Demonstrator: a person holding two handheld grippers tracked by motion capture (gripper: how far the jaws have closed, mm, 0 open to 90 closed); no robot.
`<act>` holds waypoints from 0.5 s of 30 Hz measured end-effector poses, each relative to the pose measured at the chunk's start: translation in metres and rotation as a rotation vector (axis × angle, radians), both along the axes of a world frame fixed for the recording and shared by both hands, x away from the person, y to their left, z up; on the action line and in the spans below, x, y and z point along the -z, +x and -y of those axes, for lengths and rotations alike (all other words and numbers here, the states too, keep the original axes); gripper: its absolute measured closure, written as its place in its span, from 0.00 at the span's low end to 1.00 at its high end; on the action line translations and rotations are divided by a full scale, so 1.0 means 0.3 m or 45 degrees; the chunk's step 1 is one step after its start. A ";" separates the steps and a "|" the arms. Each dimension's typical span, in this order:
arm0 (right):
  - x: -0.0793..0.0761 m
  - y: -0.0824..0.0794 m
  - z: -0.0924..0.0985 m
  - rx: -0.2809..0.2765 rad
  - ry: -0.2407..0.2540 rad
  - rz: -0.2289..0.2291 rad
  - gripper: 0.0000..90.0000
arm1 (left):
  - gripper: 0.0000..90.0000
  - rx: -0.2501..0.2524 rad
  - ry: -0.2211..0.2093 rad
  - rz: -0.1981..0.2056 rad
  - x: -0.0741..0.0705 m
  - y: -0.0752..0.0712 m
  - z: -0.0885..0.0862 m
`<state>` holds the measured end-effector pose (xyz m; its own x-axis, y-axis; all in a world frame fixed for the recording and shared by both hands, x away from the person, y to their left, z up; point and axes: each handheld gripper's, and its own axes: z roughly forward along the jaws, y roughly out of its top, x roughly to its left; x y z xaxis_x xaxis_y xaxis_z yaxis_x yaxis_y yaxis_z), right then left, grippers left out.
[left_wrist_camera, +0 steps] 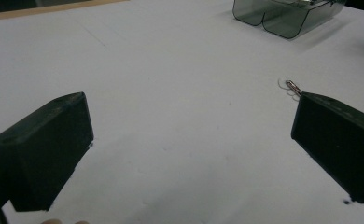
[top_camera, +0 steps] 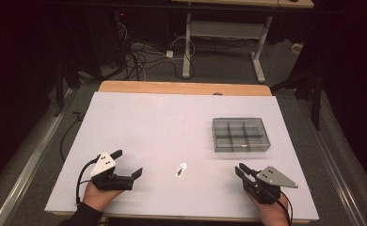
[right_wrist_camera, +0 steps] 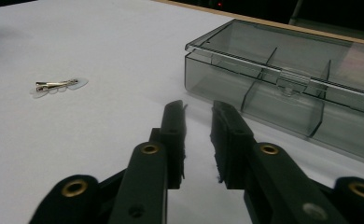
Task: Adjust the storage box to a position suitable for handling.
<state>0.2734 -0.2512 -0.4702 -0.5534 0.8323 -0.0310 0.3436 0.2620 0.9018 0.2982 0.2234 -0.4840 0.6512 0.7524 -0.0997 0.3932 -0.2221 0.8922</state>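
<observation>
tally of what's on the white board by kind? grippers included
Grippers: 2, left gripper and right gripper
Hair clips: 1, the hair clip between them
Compartment boxes: 1, the smoky clear box, lid shut
Total: 4

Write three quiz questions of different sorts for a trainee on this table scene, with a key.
1. True or false: the lid of the smoky clear plastic compartment box is closed.
2. Multiple choice: the small metal hair clip on its clear backing lies A) inside the box, B) on the white table between the two hand-held grippers, C) between the jaws of a gripper.
3. Which hand-held gripper has its jaws wider apart?

Key:
1. True; the front latch is down.
2. B.
3. The left hand-held gripper; the right hand-held gripper has only a narrow gap, with nothing in it.
</observation>
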 end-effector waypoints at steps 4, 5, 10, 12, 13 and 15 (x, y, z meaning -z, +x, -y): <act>-0.001 -0.002 -0.005 -0.011 -0.012 -0.003 0.93 | 0.00 -0.001 -0.002 0.000 0.000 -0.001 0.000; 0.000 -0.002 -0.006 -0.012 -0.012 -0.003 0.95 | 0.00 0.000 -0.001 -0.001 0.000 -0.001 0.000; -0.001 -0.003 -0.003 -0.015 -0.017 0.006 1.00 | 0.00 -0.002 0.001 -0.002 0.000 -0.001 0.001; -0.003 -0.004 -0.002 -0.011 -0.016 0.006 1.00 | 0.00 -0.004 0.000 -0.005 0.000 0.000 0.001; -0.003 -0.004 -0.001 -0.005 -0.014 0.004 1.00 | 0.00 -0.005 0.000 -0.005 0.000 0.000 0.000; -0.003 -0.002 0.005 0.007 -0.013 0.003 1.00 | 0.00 -0.007 -0.001 -0.006 -0.001 0.000 0.000</act>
